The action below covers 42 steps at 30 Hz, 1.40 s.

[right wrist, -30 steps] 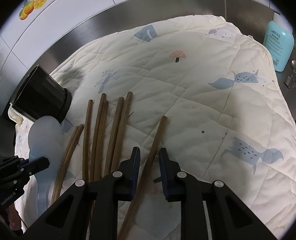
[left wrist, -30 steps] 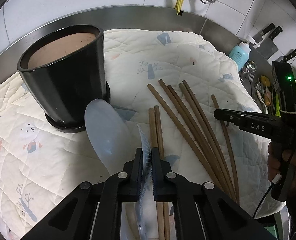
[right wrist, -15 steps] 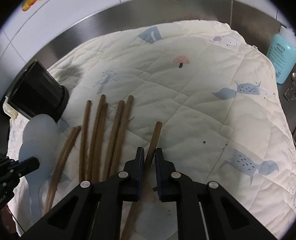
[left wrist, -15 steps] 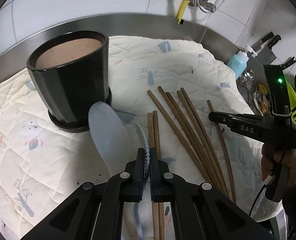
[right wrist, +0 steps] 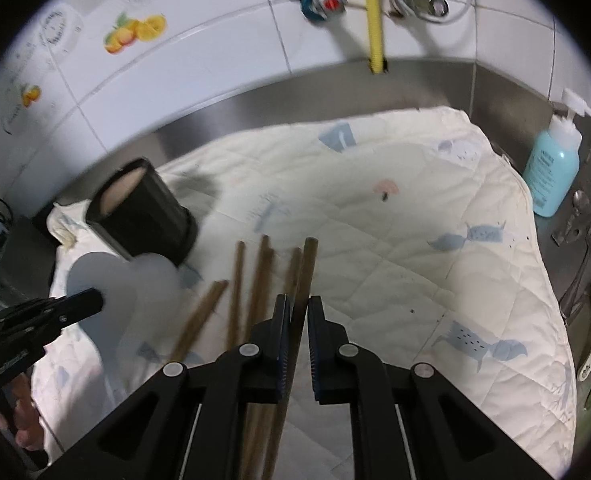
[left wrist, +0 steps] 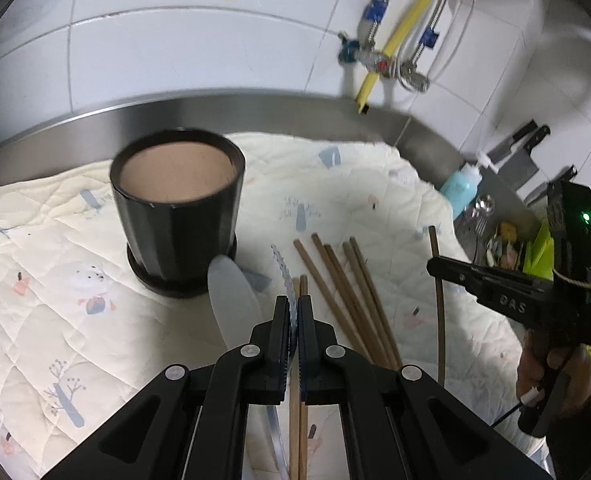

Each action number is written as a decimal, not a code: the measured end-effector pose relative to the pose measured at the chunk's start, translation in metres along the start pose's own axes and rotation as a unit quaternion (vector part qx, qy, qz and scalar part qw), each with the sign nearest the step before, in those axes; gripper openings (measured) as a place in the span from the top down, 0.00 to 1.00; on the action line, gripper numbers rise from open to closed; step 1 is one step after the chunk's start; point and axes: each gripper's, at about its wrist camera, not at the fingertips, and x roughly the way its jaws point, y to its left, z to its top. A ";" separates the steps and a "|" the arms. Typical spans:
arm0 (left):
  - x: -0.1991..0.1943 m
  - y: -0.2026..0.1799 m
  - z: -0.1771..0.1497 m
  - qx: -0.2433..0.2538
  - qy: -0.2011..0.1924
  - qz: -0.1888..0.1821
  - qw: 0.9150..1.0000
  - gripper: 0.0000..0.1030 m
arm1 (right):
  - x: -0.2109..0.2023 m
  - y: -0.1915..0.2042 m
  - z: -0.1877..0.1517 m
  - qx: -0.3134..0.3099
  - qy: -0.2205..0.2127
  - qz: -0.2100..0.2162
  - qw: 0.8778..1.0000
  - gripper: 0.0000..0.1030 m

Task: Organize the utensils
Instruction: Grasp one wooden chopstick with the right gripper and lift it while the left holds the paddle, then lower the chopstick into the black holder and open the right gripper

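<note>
Currently left gripper (left wrist: 294, 312) clenched on translucent serrated plastic knife (left wrist: 282, 276), right gripper (right wrist: 296, 312) clamping one brown wooden chopstick (right wrist: 308, 264), both above quilted white cloth (right wrist: 395, 240).

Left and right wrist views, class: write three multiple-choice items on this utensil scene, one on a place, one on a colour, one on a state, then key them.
1. Where does the black round pot stand?
A. on the white quilted cloth
B. on bare steel
C. in a drawer

2. What colour is the plastic pump bottle?
A. red
B. light blue
C. black

3. What does the right tool hold?
A. nothing
B. a metal fork
C. a brown wooden chopstick

Key: 1 A, the cloth spreads under the pot's base; 2 B, its body shows light blue beside the steel wall; 3 C, the stick runs between the closed fingers and sticks out past them.
</note>
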 end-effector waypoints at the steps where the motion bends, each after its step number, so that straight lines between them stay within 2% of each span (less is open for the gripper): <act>1: -0.003 0.000 0.001 -0.003 -0.004 0.000 1.000 0.97 | -0.004 0.002 0.001 -0.004 -0.005 0.002 1.000 0.90; 11: -0.043 -0.001 0.010 -0.018 -0.051 0.007 0.999 0.98 | -0.035 0.021 0.011 -0.024 -0.045 0.027 0.998 0.91; 19: -0.077 -0.003 0.029 -0.025 -0.094 0.007 0.995 0.98 | -0.055 0.033 0.024 -0.040 -0.069 0.047 0.996 0.91; 25: -0.099 0.001 0.054 -0.031 -0.125 0.008 0.992 0.98 | -0.067 0.044 0.035 -0.058 -0.089 0.049 0.993 0.91; 33: -0.122 0.012 0.083 -0.033 -0.155 0.016 0.987 0.98 | -0.076 0.052 0.055 -0.057 -0.105 0.074 0.990 0.91; 42: -0.150 0.030 0.136 -0.030 -0.223 0.024 0.974 0.98 | -0.091 0.084 0.091 -0.082 -0.142 0.090 0.982 0.91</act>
